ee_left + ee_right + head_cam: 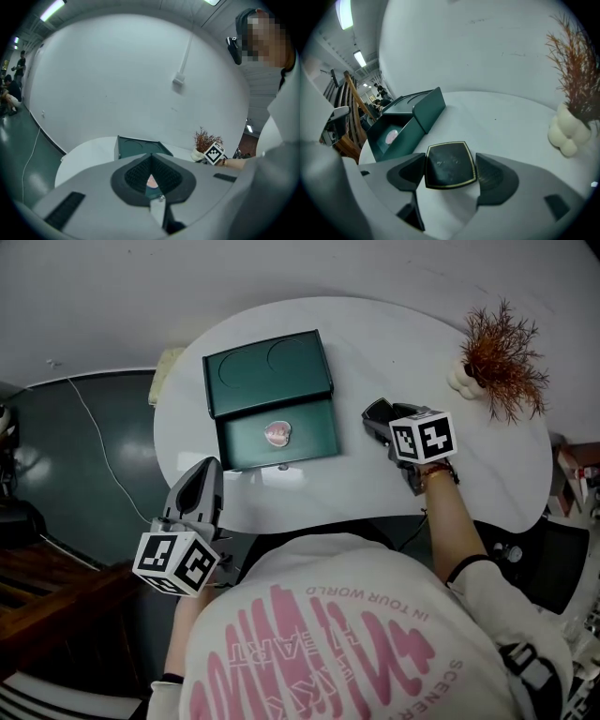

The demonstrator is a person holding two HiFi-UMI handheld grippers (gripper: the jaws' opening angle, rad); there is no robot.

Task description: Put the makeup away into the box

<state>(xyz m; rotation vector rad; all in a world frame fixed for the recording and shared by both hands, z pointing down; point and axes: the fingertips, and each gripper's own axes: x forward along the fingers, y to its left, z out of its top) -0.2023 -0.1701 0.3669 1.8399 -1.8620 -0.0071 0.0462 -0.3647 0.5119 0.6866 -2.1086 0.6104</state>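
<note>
While right gripper [451, 173] clamps compact [449, 163], shirt [375, 652] reads "IN TOUR WORLD".

White oval table [375, 486] with open green box [267, 376] and dried plant [502, 357]

I see a white table [487, 474] bearing a dried plant [502, 357] in a knobbly white vase [462, 379]; a cable [94, 442] trails over the dark floor [56, 484].
</note>
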